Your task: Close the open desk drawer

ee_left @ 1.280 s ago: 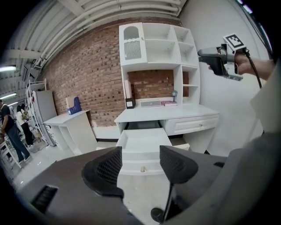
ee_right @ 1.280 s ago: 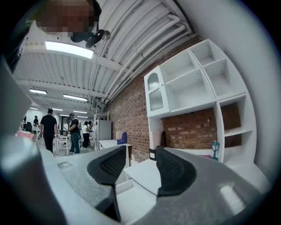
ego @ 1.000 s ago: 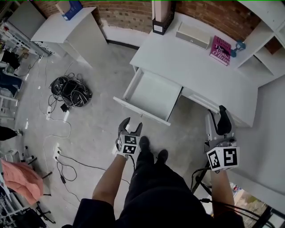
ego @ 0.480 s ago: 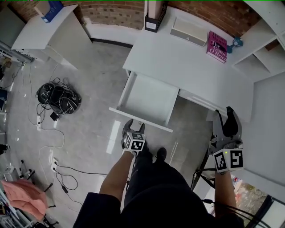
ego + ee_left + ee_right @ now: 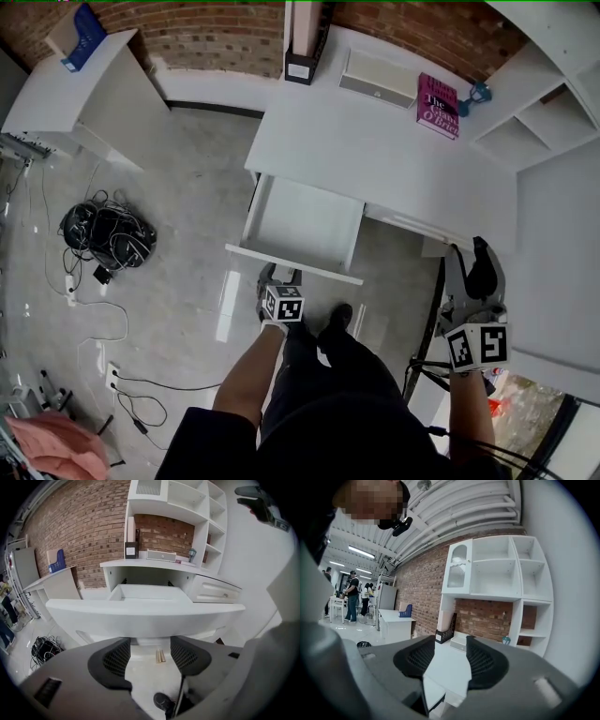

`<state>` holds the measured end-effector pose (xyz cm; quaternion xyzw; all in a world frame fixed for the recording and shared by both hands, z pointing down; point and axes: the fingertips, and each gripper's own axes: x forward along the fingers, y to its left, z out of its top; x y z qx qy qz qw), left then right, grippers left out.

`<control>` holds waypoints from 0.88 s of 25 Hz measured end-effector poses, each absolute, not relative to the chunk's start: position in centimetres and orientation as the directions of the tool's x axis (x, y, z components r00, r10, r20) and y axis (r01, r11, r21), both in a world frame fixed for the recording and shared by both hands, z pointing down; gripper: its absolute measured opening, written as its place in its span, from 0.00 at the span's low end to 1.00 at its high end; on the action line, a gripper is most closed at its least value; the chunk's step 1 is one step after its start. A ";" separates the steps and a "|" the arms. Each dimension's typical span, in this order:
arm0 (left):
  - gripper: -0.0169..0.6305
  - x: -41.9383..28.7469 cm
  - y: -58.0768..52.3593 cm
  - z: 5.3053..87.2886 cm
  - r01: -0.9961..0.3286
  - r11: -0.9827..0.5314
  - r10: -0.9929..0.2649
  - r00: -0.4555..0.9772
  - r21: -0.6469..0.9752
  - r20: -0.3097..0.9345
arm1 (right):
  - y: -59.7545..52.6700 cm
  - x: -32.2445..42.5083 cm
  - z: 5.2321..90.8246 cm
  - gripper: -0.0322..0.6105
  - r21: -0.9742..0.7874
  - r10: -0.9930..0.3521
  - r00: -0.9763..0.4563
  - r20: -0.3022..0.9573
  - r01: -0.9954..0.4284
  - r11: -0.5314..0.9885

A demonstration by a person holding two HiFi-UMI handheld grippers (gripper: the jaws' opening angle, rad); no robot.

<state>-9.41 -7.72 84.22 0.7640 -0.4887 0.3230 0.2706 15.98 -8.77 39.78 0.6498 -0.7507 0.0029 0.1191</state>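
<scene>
The white desk (image 5: 394,155) has its drawer (image 5: 302,223) pulled out, and the drawer is empty. Its front panel (image 5: 291,263) faces me. My left gripper (image 5: 279,275) is open, its tips right at the lower edge of that panel. In the left gripper view the drawer front (image 5: 145,618) fills the width just above the open left gripper (image 5: 150,651); I cannot tell whether they touch. My right gripper (image 5: 467,267) is held up by the desk's right end, open and empty. The right gripper view looks past the right gripper (image 5: 450,656) to the desk top (image 5: 452,665).
On the desk stand a pink book (image 5: 436,94), a flat white box (image 5: 378,73) and a file holder (image 5: 302,42). A shelf unit (image 5: 525,94) rises at the right. A cable tangle (image 5: 103,234) lies on the floor at left, a side table (image 5: 80,70) beyond it.
I have stepped closer to the desk. The left gripper moved forward up to the drawer's front panel. The right gripper stayed raised at the right. The drawer looks as far out as before.
</scene>
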 end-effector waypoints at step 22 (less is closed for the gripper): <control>0.43 -6.0 -16.1 84.2 -0.928 -0.364 -0.545 0.278 0.076 0.791 | -21.5 21.4 42.8 0.37 0.007 -0.942 -0.298 0.152 -0.953 0.303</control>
